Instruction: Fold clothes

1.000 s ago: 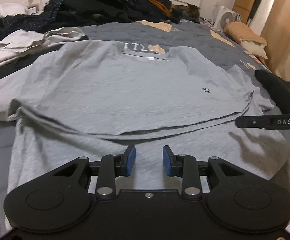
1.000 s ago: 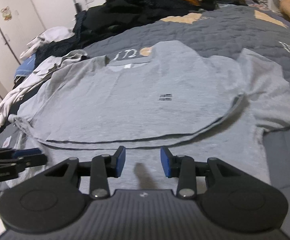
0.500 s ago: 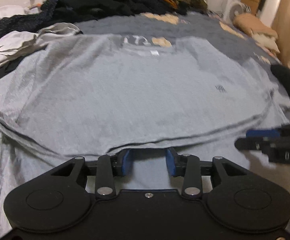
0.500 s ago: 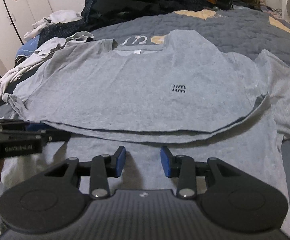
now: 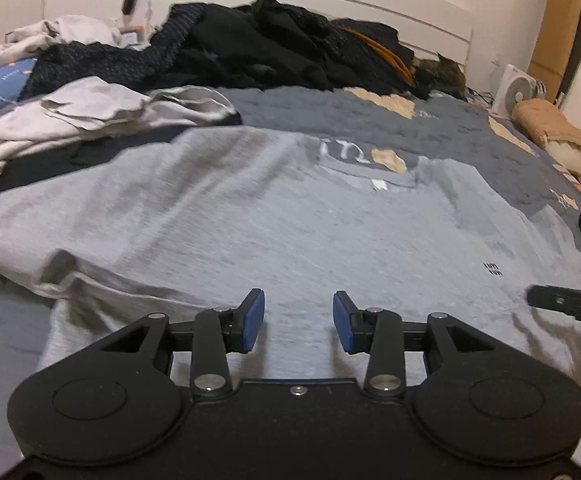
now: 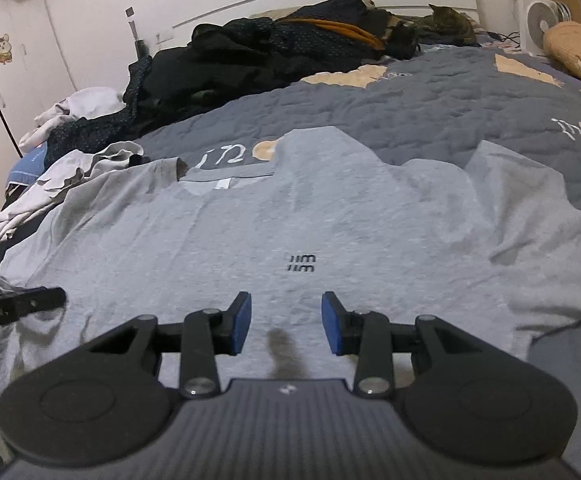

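Grey T-shirt lying spread flat on the bed's grey quilt, collar toward the headboard, small dark chest mark facing up. Hem area sitting just ahead of both tools; fold line of a doubled lower layer showing at the left sleeve side in the left wrist view, though blurred there.

Left tool hovering low over the shirt's lower edge, blue pads standing well apart, nothing between them. Contact with the cloth not determinable.

Right tool likewise hovering over the lower part of the shirt just below the chest mark, pads apart, gripping nothing. A dark shadow falling on the cloth between its fingers.

Each tool appearing at the edge of the other's view: right tool's tip at far right of the left wrist view, left tool's tip at far left of the right wrist view, both near the shirt's surface.

Surroundings: pile of dark clothes heaped against the headboard; pale crumpled garments lying beside the shirt's left shoulder; tabby cat resting by the headboard; white fan and a beige rolled blanket sitting at the bed's far right corner; white wardrobe with a cartoon sticker standing at left.
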Demonstrator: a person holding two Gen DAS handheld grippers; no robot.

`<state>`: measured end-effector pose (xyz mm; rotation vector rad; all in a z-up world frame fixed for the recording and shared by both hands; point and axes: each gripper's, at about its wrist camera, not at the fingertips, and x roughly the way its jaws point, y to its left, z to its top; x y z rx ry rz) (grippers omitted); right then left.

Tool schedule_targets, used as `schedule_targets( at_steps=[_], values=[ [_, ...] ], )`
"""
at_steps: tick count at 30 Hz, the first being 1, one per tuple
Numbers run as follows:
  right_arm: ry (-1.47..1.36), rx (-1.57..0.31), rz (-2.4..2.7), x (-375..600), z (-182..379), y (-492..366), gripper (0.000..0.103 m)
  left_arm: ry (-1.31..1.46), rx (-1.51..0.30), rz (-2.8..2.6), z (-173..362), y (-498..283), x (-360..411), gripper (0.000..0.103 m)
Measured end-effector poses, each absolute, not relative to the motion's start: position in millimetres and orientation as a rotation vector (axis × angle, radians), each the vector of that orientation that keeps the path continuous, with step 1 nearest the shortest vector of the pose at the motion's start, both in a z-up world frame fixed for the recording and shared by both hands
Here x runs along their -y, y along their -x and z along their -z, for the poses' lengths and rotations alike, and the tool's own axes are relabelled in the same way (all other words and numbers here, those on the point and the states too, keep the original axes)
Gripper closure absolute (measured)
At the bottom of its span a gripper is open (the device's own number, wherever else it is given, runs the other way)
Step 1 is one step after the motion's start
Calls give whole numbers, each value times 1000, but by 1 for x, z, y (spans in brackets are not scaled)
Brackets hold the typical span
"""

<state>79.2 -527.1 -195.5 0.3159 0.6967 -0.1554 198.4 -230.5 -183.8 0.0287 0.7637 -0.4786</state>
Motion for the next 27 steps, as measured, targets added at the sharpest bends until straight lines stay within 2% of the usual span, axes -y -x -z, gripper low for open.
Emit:
schedule_targets(
  at_steps=[14, 22, 27],
  values=[
    [-399, -680, 210, 535, 168, -8, 66, 75, -797, 375, 167, -158, 141, 60],
    [-472, -657, 258, 526, 165, 41, 65, 315, -869, 254, 170, -118, 67, 57],
    [-511, -652, 275, 514, 165, 59, 65, 289, -853, 215, 171, -101, 58, 56]
  ],
)
